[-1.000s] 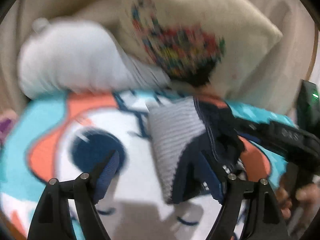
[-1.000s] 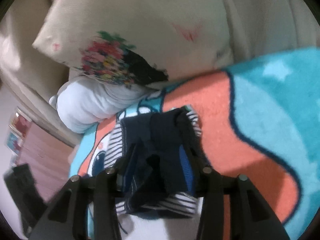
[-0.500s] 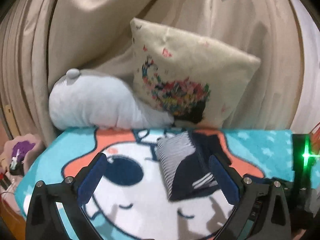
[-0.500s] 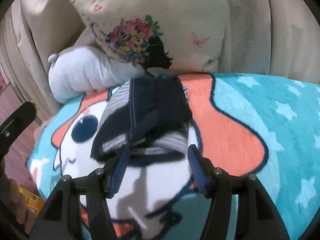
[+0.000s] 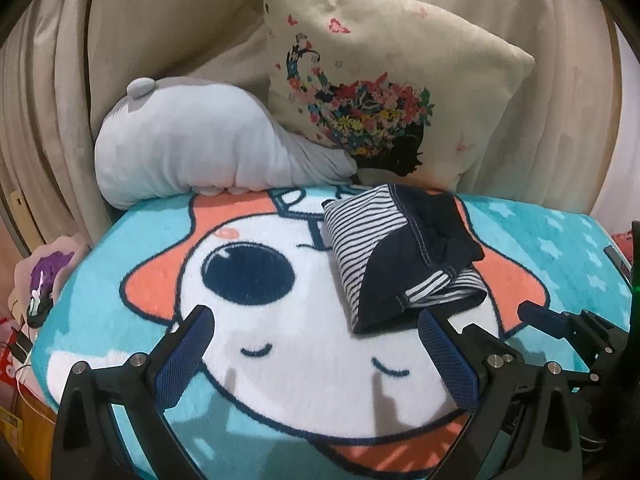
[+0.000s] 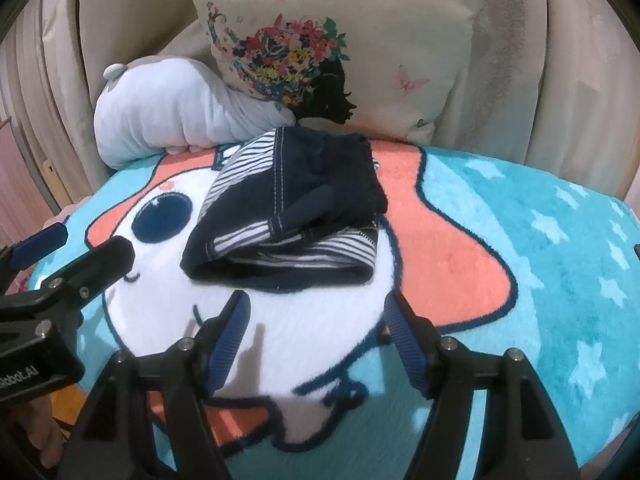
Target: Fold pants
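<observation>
The pants (image 5: 404,256), navy with striped panels, lie as a folded bundle on the cartoon blanket (image 5: 280,360), free of both grippers. My left gripper (image 5: 316,320) stands wide open just in front of the bundle, nothing between its blue pads. From the right wrist view the pants (image 6: 288,208) sit a little beyond my right gripper (image 6: 318,302). Its jaws are opening and hold nothing. The left gripper (image 6: 80,248) shows at the left edge there, level with the bundle's left end.
A floral cushion (image 5: 384,92) and a pale grey plush pillow (image 5: 192,148) lean against beige curtains (image 5: 48,80) just behind the pants. The teal blanket (image 6: 540,260) stretches to the right. Small clutter (image 5: 40,288) lies beyond the blanket's left edge.
Both grippers have let go of the pants and drawn back toward me, their jaws spreading wider. The bundle stays folded on the blanket.
</observation>
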{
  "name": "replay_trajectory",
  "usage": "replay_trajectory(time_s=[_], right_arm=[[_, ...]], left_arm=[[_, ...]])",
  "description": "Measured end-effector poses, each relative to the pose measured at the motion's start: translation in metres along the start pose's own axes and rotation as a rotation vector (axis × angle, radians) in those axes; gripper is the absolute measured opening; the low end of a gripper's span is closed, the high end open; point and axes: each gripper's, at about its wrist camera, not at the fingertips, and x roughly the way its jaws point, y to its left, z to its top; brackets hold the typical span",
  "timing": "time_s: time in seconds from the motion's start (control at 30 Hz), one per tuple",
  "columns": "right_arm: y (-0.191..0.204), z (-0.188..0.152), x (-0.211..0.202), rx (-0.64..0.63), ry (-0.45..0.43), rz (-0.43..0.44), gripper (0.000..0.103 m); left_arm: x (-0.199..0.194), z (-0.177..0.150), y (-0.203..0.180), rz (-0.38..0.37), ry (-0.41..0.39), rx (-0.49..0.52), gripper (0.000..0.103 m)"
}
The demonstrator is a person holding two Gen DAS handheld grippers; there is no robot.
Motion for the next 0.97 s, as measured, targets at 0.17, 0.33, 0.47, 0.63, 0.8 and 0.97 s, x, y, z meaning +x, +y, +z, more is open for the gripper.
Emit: replay_trajectory(time_s=[0.17, 0.33, 0.47, 0.63, 0.8, 0.97], right_arm=[[0.005, 0.000, 0.000, -0.017, 0.002, -0.019, 0.069], [0.007, 0.001, 0.004, -0.023, 0.012, -0.022, 0.069], [0.007, 0.002, 0.009, -0.022, 0.024, -0.025, 0.069], [0.010, 0.004, 0.014, -0.039, 0.035, -0.031, 0.069], [0.015, 0.005, 0.018, -0.067, 0.042, -0.041, 0.069], [0.020, 0.006, 0.024, -0.086, 0.056, -0.036, 0.069]], left_arm=[[0.006, -0.002, 0.002, -0.020, 0.026, 0.002, 0.103], [0.013, -0.003, 0.003, -0.021, 0.045, 0.000, 0.103], [0.019, -0.003, 0.005, -0.028, 0.059, -0.005, 0.103], [0.027, -0.003, 0.008, -0.039, 0.079, -0.014, 0.103], [0.036, -0.004, 0.013, -0.061, 0.107, -0.042, 0.103], [0.043, -0.005, 0.015, -0.070, 0.123, -0.048, 0.103]])
